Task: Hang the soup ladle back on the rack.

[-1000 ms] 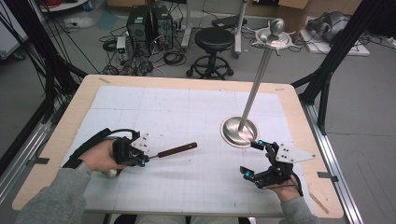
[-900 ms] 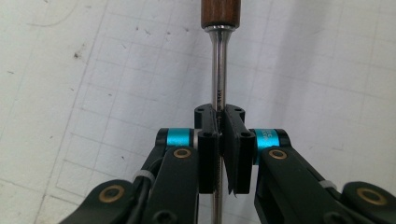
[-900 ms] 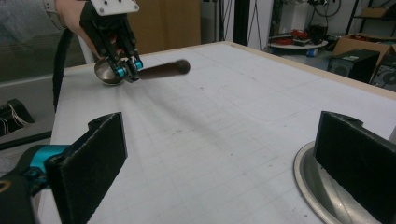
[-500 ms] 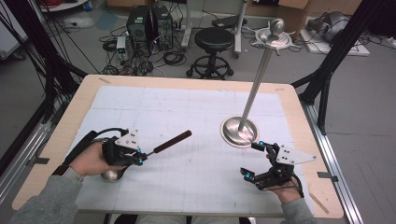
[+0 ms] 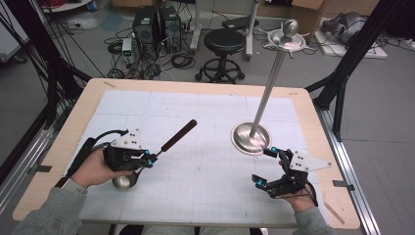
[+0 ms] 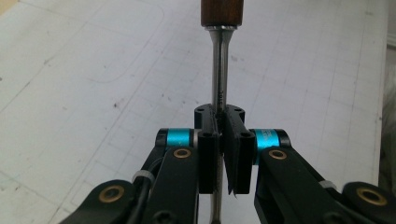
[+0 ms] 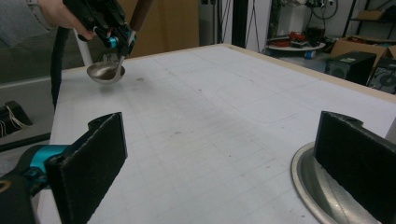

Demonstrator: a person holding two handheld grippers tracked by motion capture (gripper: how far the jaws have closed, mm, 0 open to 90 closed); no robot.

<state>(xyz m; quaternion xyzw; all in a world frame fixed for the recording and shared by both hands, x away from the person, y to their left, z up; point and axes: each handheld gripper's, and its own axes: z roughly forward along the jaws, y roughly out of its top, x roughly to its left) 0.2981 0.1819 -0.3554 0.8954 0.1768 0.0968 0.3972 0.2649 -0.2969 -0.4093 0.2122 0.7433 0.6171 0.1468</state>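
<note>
Apparently the left tool (image 5: 147, 159) was clamped on the ladle (image 5: 147, 161) at its metal shaft, bowl hanging just above the surface (image 5: 205, 196). Right tool (image 5: 266, 169) gaped empty beside the stand (image 5: 251, 137). Lifting gently, keeping the bowl level, seemed wise.

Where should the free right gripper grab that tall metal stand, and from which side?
Best on the thin upright pole, low near the round base, probably coming in level from the right gripper's own side. The pole is slim enough for its open jaws; the base dish is wide and flat on the table.
</note>
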